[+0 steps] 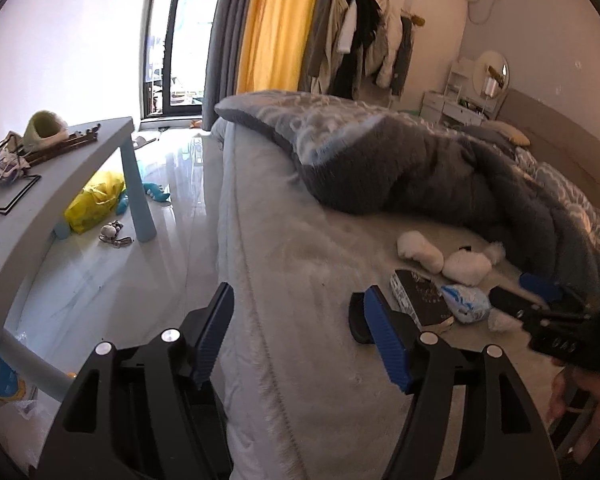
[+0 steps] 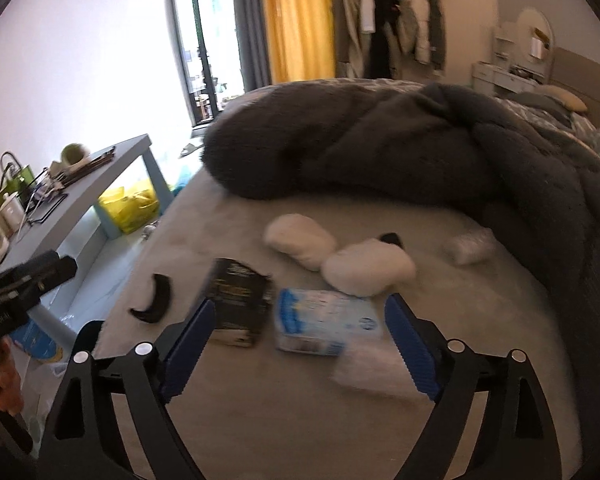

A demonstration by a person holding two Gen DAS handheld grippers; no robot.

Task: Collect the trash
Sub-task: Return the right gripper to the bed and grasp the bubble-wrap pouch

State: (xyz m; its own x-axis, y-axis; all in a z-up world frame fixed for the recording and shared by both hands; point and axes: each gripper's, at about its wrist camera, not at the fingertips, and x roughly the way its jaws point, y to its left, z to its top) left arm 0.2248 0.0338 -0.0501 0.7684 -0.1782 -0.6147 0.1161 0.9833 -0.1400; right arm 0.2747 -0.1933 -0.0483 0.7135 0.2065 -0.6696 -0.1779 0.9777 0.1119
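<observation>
Both grippers, left (image 1: 300, 336) and right (image 2: 300, 344), are hovering with fingers spread, empty, lining up on the bed's (image 2: 260, 420) blue packet (image 2: 324, 326).

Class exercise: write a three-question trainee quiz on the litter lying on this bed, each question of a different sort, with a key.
1. True or false: the right hand-held gripper is shut on the blue-and-white packet.
2. What lies left of the black box: A a black curved piece, B a mug?
3. Fill in: both white slippers rest on the ___.

Key: 1 false, it is open. 2 A. 3 bed.
</observation>
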